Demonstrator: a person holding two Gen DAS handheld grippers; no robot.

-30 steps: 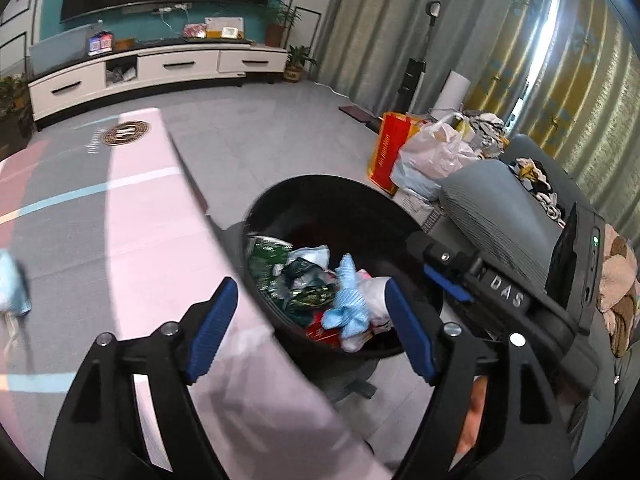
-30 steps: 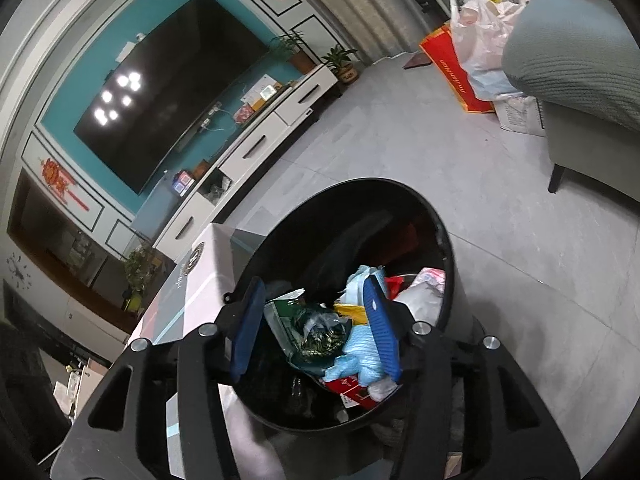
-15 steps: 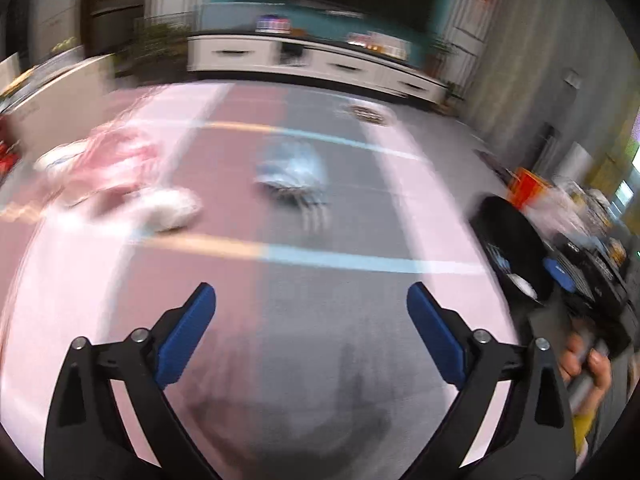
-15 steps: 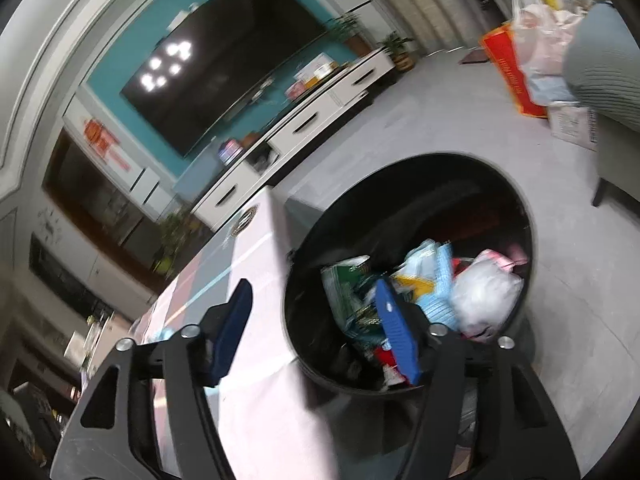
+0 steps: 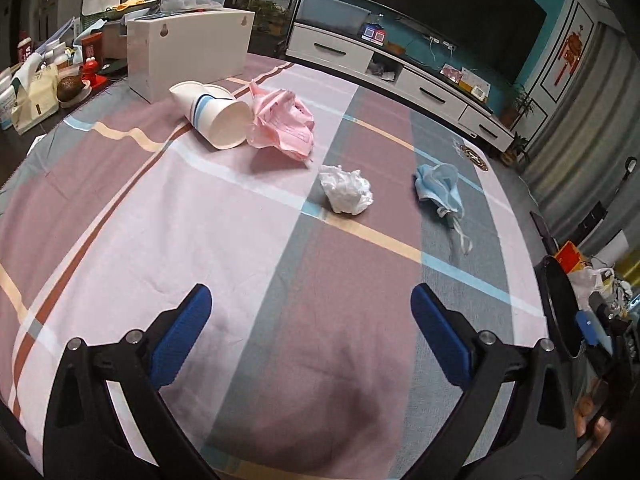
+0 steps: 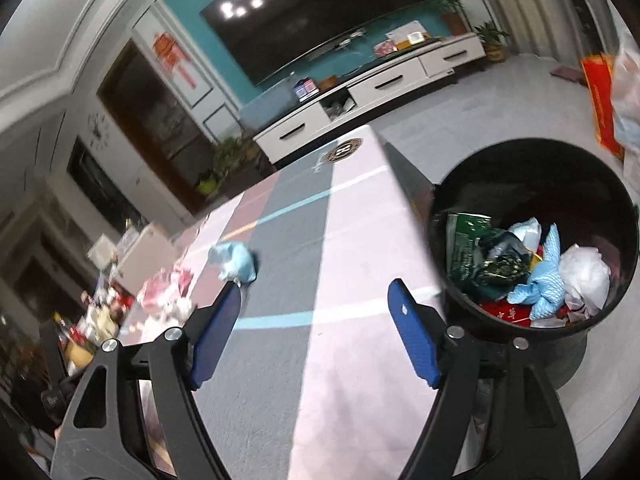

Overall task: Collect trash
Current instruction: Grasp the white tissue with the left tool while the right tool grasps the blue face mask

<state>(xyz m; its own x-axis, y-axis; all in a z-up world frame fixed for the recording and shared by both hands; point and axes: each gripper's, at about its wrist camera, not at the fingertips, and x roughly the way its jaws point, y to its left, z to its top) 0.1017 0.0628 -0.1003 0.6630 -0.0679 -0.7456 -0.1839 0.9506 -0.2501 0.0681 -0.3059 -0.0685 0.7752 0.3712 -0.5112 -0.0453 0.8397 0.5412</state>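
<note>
the right gripper [image 6: 314, 332] hangs over the striped tablecloth [image 6: 340, 264], jaws just widened, nothing between them. a crumpled blue mask [image 6: 234, 264] lies ahead on the cloth. beside the table edge, the black bin [image 6: 532, 236] holds wrappers and bags.

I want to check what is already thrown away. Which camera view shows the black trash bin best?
The right wrist view: the black trash bin shows its whole open mouth, with wrappers and tissue inside. The left wrist view catches only a thin slice of its rim at the right edge.
</note>
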